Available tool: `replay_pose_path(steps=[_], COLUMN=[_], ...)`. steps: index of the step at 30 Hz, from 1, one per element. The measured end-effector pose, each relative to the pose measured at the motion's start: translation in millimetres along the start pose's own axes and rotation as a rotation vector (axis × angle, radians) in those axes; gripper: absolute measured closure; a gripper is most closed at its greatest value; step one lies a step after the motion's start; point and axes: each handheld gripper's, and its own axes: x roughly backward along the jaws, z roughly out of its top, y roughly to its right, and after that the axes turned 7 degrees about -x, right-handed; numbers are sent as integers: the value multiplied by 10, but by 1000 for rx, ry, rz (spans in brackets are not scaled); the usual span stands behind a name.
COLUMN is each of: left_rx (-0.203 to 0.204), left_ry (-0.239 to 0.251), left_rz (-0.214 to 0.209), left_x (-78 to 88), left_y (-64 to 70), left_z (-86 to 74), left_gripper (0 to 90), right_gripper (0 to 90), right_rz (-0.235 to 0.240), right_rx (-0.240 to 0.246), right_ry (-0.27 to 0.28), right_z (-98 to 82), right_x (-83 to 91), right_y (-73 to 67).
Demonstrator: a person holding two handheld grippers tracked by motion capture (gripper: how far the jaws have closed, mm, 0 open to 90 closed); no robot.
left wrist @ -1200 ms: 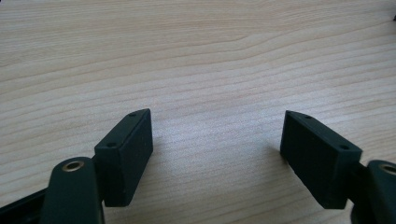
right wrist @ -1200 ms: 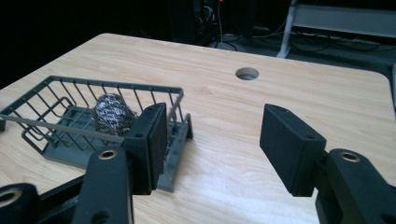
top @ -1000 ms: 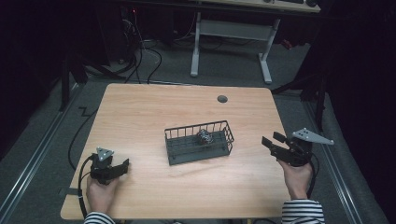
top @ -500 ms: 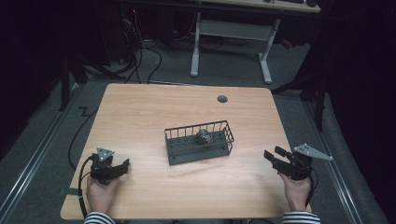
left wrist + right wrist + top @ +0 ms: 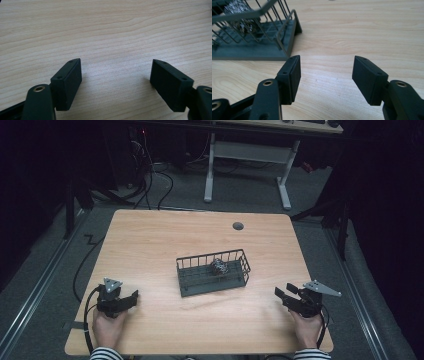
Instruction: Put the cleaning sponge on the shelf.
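A dark wire basket [image 5: 190, 280] stands at the middle of the wooden table [image 5: 165, 235] and holds a crumpled metallic ball [image 5: 218, 267]. My left gripper [image 5: 131, 297] rests near the table's front left corner, open, with bare wood between its jaws [image 5: 115, 72]. My right gripper [image 5: 281, 294] sits low near the front right corner, open and holding nothing [image 5: 325, 70]. In the right gripper view the basket [image 5: 287, 37] lies ahead to the left, with the ball [image 5: 235, 10] inside it.
A round cable hole [image 5: 238, 226] marks the table's far side. Beyond the table stand a white desk frame [image 5: 245, 165] and loose cables [image 5: 160, 175] on the floor. Bare wood lies on both sides of the basket.
My right gripper has come down and back toward the front right corner of the table. The left gripper and the basket have stayed put.
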Motion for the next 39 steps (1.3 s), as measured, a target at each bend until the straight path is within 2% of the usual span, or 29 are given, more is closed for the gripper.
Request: replay_pose_path(steps=[5, 6, 13, 15, 21, 24, 25, 27, 39], left_rx=[-1, -1, 0, 0, 1, 1, -1, -2, 3], left_ry=[-1, -1, 0, 0, 0, 0, -1, -2, 0], left_rz=[0, 1, 0, 0, -2, 0, 0, 1, 6], left_x=[0, 0, 0, 0, 2, 2, 2, 3, 5], left_y=[1, 1, 0, 0, -2, -1, 0, 1, 2], left_z=[0, 0, 0, 0, -1, -1, -1, -2, -4], left_gripper=[257, 257, 257, 257, 256, 256, 256, 255, 267], right_gripper=[392, 389, 386, 381, 379, 371, 353, 347, 338], right_rz=[-21, -39, -65, -80, -98, -116, -136, -160, -158], right_rx=[12, 21, 54, 69, 83, 102, 129, 166, 167], right_ry=[-22, -40, -63, -89, -103, -120, -159, -167, -168], right_z=[-65, -85, -119, -157, -195, -198, -197, -204, -205], right_x=[-115, -163, -255, -312, -339, -358, -397, -414, -417], right_y=[-11, -23, -60, -77, -100, -123, -150, -186, -189])
